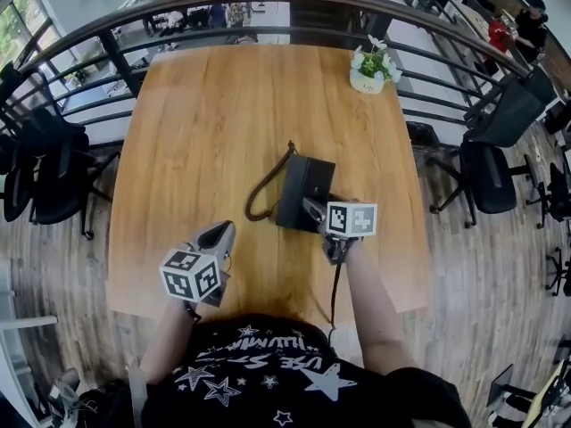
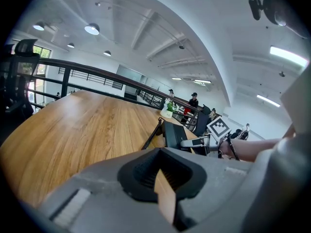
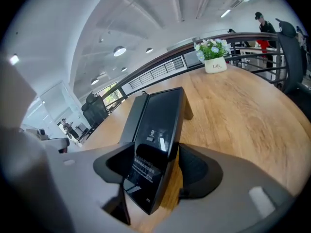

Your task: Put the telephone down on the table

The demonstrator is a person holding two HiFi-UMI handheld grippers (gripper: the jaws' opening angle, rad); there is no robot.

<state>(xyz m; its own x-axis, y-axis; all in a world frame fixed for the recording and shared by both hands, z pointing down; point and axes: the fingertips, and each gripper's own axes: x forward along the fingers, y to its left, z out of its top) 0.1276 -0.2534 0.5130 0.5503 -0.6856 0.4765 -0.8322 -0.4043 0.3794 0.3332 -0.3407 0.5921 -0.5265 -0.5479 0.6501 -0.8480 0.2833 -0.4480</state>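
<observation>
**Inspector:** Start at the left.

**Assistant:** The left gripper [image 1: 219, 232] hangs over the near edge of the table [image 1: 205, 114]. Its jaws are drawn together with nothing in them, and it takes no part in the job.

**Inspector:** And the telephone?

**Assistant:** The telephone [image 1: 303, 188] lies near the middle of the table, with its cord [image 1: 264, 188] curled on the wood to its left. I judge it to be resting there, not carried.

**Inspector:** The right gripper?

**Assistant:** The right gripper [image 1: 312, 214] is at the telephone's near end. Its jaws stand apart with that end between them. Bare wood shows between the telephone and one pad, so there is no grip.

**Inspector:** Status?

**Assistant:** The set-down appears done. What remains, in my judgement, is to draw the right gripper clear without dragging the telephone.
</observation>
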